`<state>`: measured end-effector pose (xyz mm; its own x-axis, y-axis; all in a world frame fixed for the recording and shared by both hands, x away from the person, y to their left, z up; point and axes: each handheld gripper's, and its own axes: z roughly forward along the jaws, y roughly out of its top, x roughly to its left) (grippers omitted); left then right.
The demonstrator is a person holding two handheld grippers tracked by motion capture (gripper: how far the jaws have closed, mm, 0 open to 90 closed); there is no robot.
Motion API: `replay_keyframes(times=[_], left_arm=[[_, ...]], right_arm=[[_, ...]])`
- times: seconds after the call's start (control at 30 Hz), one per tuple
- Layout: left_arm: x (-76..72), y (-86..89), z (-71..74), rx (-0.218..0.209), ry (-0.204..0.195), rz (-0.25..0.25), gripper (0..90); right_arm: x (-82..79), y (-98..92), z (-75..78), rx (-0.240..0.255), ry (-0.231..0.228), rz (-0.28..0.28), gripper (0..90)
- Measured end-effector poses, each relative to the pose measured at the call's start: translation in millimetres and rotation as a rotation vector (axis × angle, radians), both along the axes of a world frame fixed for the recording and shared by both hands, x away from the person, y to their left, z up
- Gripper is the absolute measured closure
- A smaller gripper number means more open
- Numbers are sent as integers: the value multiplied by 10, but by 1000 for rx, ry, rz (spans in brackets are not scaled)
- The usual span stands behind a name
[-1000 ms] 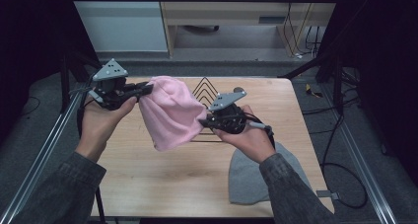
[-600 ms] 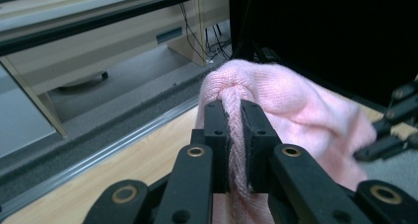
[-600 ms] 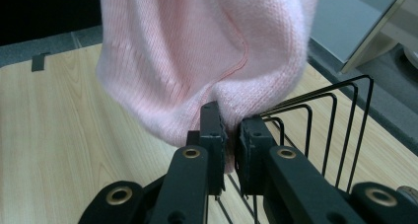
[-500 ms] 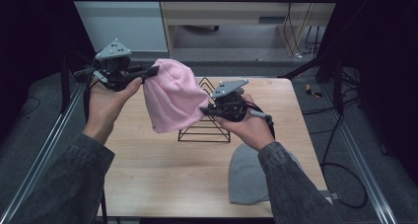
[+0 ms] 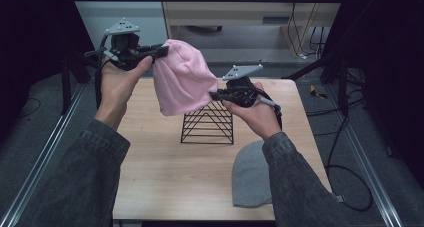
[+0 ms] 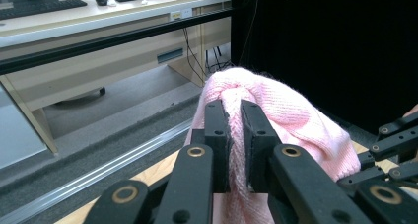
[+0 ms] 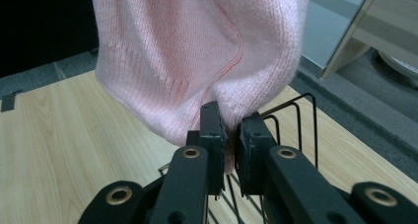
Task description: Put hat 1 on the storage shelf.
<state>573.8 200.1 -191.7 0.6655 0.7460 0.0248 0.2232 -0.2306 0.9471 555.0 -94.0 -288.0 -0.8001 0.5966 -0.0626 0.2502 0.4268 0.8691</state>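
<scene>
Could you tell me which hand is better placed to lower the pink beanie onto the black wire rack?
Probably the right: the right gripper pinches the pink beanie just above the wire rack, while the left gripper holds it higher, off to the side.

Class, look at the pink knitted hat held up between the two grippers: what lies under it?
Under the pink hat stands the black wire rack on the wooden table. The hat's lower edge covers the rack's top.

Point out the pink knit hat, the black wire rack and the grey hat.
pink knit hat [image 5: 181, 82], high view, middle of the knit body.
black wire rack [image 5: 207, 124], high view, front wires.
grey hat [image 5: 251, 174], high view, flat middle.
</scene>
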Motion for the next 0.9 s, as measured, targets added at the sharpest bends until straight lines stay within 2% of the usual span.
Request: replay_keyframes(times=[0.13, 0.23, 0.4, 0.47, 0.73, 0.9], left_arm=[[123, -86, -4, 35, 13, 11, 829], [159, -106, -20, 33, 16, 14, 829], [228, -150, -86, 57, 32, 24, 829], [234, -154, -96, 60, 28, 26, 828], [249, -211, -193, 77, 20, 19, 828], [256, -217, -228, 77, 15, 17, 828]], right_arm=[[108, -27, -42, 12, 19, -13, 832], [150, -42, -66, 12, 25, -20, 832], [223, -79, -161, 6, 60, -31, 832], [228, -80, -180, -2, 61, -33, 832], [285, -59, -409, -28, 57, -59, 831], [294, -71, -467, -19, 47, -68, 831]])
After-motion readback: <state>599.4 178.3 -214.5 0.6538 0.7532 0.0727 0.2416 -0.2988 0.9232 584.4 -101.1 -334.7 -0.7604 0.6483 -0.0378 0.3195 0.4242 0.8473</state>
